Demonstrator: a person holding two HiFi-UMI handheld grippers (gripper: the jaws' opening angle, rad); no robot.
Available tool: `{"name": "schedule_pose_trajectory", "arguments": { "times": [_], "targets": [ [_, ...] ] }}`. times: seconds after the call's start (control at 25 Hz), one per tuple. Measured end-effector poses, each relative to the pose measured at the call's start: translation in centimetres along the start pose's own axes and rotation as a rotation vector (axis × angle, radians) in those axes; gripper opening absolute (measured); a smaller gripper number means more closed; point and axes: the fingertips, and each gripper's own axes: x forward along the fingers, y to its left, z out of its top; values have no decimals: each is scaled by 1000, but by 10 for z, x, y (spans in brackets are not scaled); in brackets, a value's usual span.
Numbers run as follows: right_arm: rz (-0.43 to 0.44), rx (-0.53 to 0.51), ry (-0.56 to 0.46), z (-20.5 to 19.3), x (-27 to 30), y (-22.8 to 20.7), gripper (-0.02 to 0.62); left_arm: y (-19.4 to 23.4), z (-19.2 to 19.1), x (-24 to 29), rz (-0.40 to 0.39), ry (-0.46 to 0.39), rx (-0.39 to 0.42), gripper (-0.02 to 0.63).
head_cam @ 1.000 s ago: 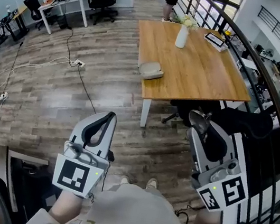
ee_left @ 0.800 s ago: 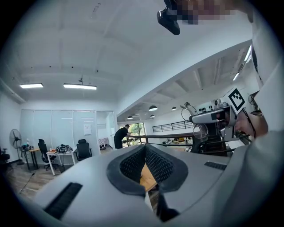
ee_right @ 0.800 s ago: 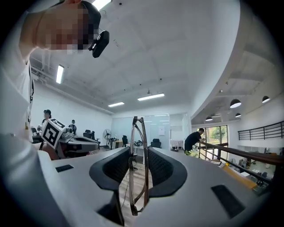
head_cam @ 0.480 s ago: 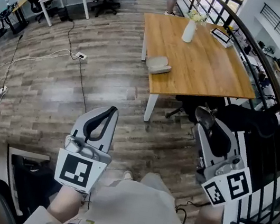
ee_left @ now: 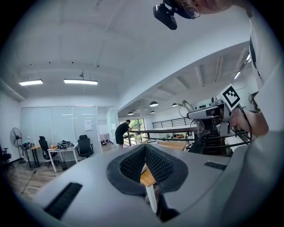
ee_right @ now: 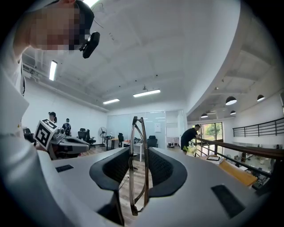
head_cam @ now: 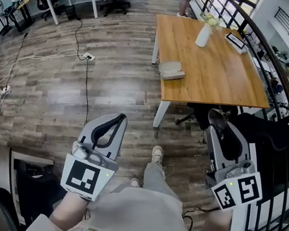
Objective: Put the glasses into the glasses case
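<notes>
One pair of glasses (ee_right: 131, 177) stands on edge, grasped between the pads of our right claw (ee_right: 138, 155). Our left claw (ee_left: 144, 148) is clenched on nothing. Far ahead, the grey glasses case (head_cam: 172, 70) lies near the wooden worktop's (head_cam: 222, 81) near-left corner, well apart from both claws. A white vase (head_cam: 203, 34) stands farther back.
</notes>
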Motion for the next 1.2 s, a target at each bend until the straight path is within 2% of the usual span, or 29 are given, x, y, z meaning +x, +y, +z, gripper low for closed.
{"name": "schedule_pose_trajectory", "arguments": {
  "times": [0.32,0.6,0.76,0.92,1.2],
  "targets": [
    [25,13,23,-14,37,-23,146,11,-8,36,-6,32,8,17],
    [64,9,64,-35,82,-58,146,20,-16,100,-10,51,-4,17],
    [104,-9,90,-47,121,-91,146,29,-16,151,-6,73,12,17],
    [137,15,115,-63,166,-132,146,41,-21,209,2,113,12,17],
    [204,35,167,-82,241,-210,146,61,-22,305,49,180,6,17]
  ]
}}
